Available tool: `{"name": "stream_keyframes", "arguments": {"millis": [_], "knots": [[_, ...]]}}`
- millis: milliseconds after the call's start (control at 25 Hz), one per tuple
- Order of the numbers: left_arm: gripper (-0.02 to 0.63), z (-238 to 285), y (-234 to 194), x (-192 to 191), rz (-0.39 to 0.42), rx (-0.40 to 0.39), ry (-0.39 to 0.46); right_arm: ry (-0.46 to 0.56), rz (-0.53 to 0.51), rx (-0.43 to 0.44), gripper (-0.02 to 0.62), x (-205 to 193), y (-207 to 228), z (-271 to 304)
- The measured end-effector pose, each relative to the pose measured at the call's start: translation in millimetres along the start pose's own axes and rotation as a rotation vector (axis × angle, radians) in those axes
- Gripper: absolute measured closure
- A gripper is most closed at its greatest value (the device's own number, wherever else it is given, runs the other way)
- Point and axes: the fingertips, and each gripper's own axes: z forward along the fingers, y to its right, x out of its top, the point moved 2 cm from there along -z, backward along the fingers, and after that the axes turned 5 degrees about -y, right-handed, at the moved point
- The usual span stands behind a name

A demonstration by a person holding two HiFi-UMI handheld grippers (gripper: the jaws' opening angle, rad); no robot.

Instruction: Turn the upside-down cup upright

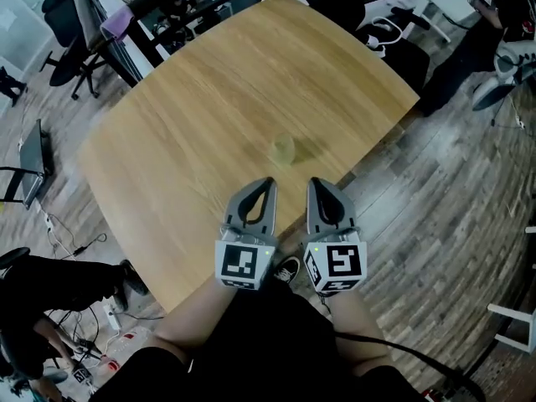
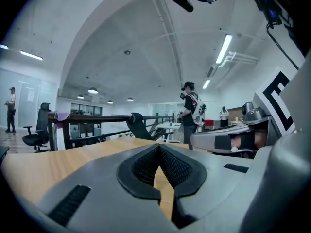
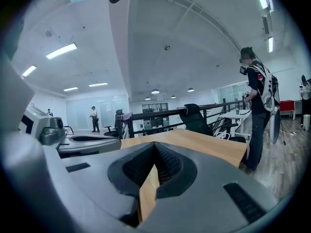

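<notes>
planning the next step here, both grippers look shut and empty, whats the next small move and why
Probably open the right gripper and ease it toward the cup: it and the left gripper are both shut on nothing, with the cup untouched on the table ahead.

Wooden table (image 1: 251,82) standing on grey plank floor (image 1: 444,208); office chair (image 1: 57,8) sitting at upper left; strip lights (image 2: 224,48) glowing on white ceiling (image 2: 146,42); railing (image 3: 151,113) running behind.

We've got a light honey wood-grain table (image 1: 209,99) and a pale yellow-green see-through cup (image 1: 284,148). The grey left gripper (image 1: 266,182) and right gripper (image 1: 315,182) carry black-and-white square-marker cubes, and their pads (image 2: 146,166) are black and finely ribbed. The floor (image 1: 435,208) is grey-brown planks.
</notes>
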Motion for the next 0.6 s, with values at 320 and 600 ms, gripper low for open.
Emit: {"name": "stream_keyframes", "arguments": {"millis": [320, 600], "knots": [[0.598, -32, 20, 28, -0.003, -0.011, -0.019, 0.029, -0.047, 0.021, 0.581, 28, -14, -39], [0.598, -64, 17, 43, 0.017, -0.014, 0.005, 0.043, -0.054, 0.029, 0.581, 37, -53, -57]]}}
